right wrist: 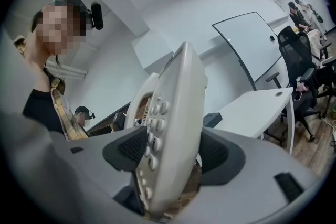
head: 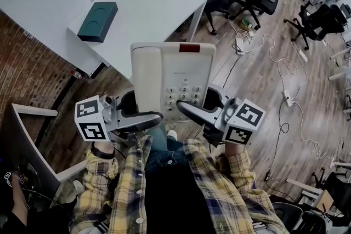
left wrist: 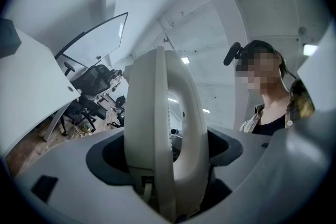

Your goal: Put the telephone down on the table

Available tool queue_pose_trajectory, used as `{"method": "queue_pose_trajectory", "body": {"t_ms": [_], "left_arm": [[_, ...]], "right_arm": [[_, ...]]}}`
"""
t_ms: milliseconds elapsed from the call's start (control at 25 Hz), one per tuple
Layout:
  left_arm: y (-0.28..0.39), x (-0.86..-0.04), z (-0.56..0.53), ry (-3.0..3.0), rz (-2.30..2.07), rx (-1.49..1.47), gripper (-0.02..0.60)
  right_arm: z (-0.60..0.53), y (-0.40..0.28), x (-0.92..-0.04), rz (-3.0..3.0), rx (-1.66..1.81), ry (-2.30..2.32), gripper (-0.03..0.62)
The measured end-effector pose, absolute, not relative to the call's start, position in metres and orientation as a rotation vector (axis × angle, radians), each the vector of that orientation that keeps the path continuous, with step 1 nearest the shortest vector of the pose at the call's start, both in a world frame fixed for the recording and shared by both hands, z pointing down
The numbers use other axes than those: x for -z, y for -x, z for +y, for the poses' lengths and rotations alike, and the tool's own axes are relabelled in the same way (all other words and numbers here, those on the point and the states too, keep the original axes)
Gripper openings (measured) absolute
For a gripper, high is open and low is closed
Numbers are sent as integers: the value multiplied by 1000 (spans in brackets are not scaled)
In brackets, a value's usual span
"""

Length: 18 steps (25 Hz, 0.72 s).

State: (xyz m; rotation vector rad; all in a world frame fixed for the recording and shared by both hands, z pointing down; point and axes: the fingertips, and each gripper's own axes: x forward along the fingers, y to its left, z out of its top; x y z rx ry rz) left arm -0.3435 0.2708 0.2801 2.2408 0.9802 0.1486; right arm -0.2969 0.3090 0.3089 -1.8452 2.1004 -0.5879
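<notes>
Right gripper view: right hand-held gripper [right wrist: 170, 153] clamps the telephone [right wrist: 181, 97], keypad [right wrist: 154, 139] showing; left hand-held gripper [left wrist: 167, 150] clamps its other edge.

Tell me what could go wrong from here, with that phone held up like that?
1. The telephone is pinched only at its near end by the left gripper and the right gripper, in the air and not yet on the table; it might tip or slip.
2. Its handset seems just to rest on it and could fall off.
</notes>
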Motion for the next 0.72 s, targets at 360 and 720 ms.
{"method": "queue_pose_trajectory", "body": {"t_ms": [360, 720], "left_arm": [[281, -285, 227, -2229, 982, -150, 397], [205, -277, 160, -2195, 1015, -172, 397]], "right_arm": [[265, 235, -315, 2084, 626, 1858, 279], [201, 160, -307, 2036, 649, 1894, 278]]}}
